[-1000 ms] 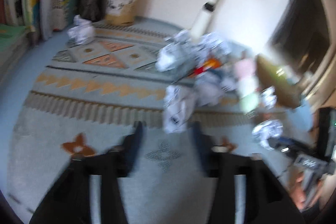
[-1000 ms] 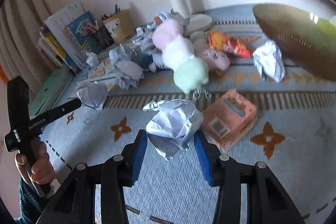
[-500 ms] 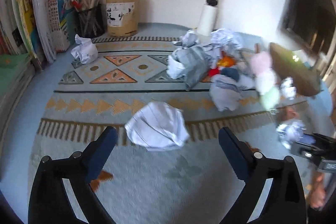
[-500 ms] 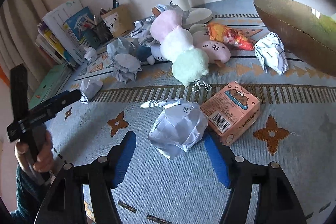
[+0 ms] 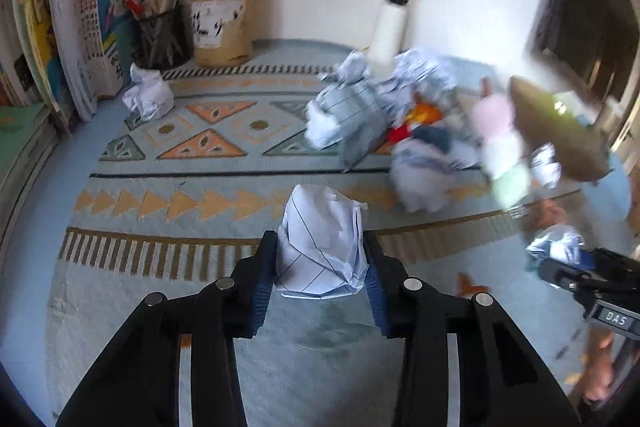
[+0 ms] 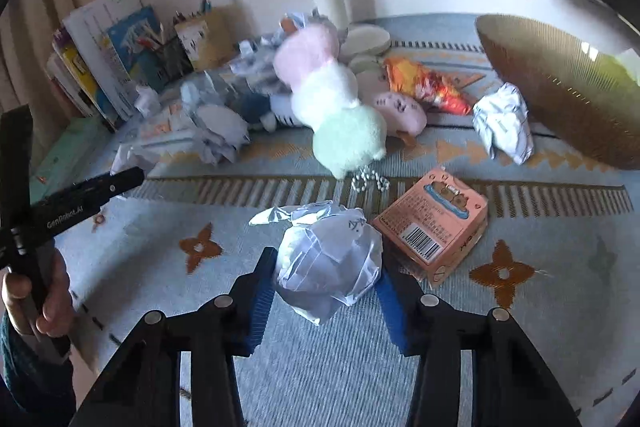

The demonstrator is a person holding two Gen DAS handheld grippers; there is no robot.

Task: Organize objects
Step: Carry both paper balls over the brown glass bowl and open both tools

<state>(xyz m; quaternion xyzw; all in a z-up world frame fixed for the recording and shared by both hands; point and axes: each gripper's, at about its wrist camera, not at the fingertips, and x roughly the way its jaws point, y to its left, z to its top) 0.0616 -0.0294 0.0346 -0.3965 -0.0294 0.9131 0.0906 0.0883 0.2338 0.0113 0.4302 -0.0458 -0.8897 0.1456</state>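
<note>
From my left wrist, my left tongs (image 5: 320, 267) have just been closing and now clamp a crumpled ball of lined paper (image 5: 322, 247) between their blue pads, the ball sitting above the patterned cloth (image 5: 168, 187) that covers the table. Farther back a heap of crumpled sheets (image 5: 352, 115) lies by a white pole (image 5: 394, 23), one more paper wad (image 5: 148, 95) rests near a mesh pen cup (image 5: 160, 35) and a brown pen holder (image 5: 222, 27), and books (image 5: 88, 27) lean at the left. At the right edge my other tool shows, blurred, with paper in it. From my right wrist, my right tongs (image 6: 326, 279) have also just been closing and grip a second crumpled paper ball (image 6: 328, 263), just beside a pink carton (image 6: 434, 227). Beyond it lie a pastel plush (image 6: 332, 99), an orange snack bag (image 6: 424, 83), another paper wad (image 6: 502, 123) and a woven gold bowl (image 6: 560, 87). At the left my hand (image 6: 36, 299) holds the left tool's black handle
</note>
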